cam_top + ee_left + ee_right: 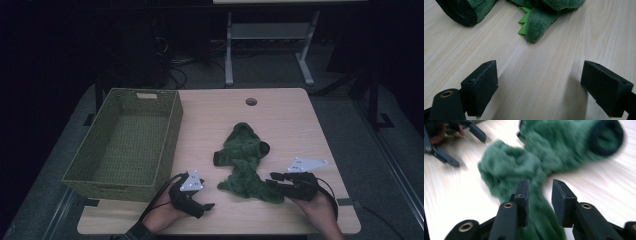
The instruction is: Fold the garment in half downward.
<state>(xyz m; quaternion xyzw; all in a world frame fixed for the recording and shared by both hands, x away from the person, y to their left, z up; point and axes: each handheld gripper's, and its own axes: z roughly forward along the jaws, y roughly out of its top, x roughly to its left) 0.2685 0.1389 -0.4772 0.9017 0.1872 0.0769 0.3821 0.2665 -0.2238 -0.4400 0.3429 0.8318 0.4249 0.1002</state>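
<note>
A crumpled green fuzzy garment lies on the wooden table, right of centre. My right gripper reaches its lower right edge from the right. In the right gripper view the jaws stand a little apart, with a strip of the garment lying between and under them, blurred. My left gripper rests near the front edge, left of the garment, pointing right. Its jaws are wide open over bare wood, short of the garment's fuzzy tip.
A green woven basket stands on the table's left side, with nothing in it. A round cable hole sits near the far edge. Beyond the table stands a white desk frame on a dark floor.
</note>
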